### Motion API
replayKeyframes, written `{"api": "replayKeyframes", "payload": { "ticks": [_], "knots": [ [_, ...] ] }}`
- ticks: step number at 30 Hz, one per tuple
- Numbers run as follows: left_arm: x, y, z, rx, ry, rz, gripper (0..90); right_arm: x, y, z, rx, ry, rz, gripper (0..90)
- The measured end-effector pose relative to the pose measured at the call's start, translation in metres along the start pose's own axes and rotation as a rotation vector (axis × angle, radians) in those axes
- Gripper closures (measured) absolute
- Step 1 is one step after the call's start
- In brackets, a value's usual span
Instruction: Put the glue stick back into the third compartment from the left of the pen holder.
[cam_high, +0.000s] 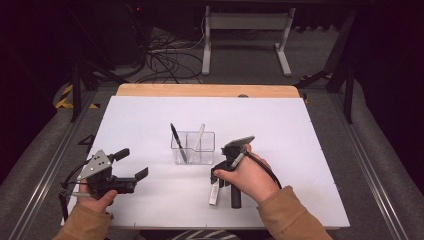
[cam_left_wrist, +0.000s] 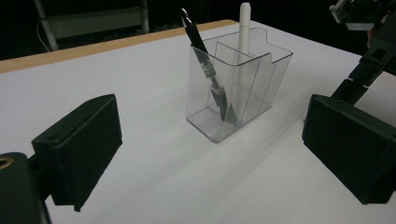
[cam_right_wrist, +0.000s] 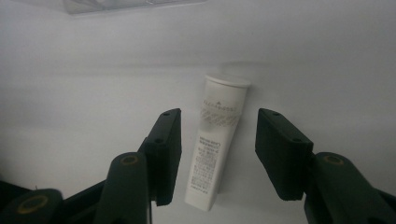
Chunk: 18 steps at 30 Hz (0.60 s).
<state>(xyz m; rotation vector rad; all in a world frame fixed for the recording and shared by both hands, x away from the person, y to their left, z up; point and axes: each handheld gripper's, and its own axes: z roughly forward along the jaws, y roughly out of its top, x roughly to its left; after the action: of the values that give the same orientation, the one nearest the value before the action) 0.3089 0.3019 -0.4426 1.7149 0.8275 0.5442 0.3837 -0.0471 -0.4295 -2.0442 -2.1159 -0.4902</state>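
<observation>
White and printed with small text, the tube (cam_right_wrist: 216, 144) lay flat on the table (cam_high: 310, 130) near its front edge, between the two jaws of the right gripper (cam_right_wrist: 217, 156), which stood apart and clear of it on both sides. Beyond it stood the clear holder (cam_high: 193, 147) with a black pen (cam_high: 178, 142) and a white pen (cam_high: 199, 136). Toward the front left corner, the left gripper (cam_high: 131, 163) was spread wide, empty.

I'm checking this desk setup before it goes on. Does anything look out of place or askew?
One thing: a white tube lies flat on the table, outside the clear holder where the black pen and white pen stand leaning. The right gripper straddles it, pads apart from it.
</observation>
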Motion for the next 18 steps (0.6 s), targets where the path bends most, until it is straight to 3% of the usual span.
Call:
{"api": "replayKeyframes", "payload": {
  "ticks": [18],
  "knots": [
    [-0.001, -0.002, 0.002, 0.011, -0.001, 0.006, 5.9, 0.008, -0.001, 0.022, 0.031, -0.078, 0.037, 61.5]
  ]
}}
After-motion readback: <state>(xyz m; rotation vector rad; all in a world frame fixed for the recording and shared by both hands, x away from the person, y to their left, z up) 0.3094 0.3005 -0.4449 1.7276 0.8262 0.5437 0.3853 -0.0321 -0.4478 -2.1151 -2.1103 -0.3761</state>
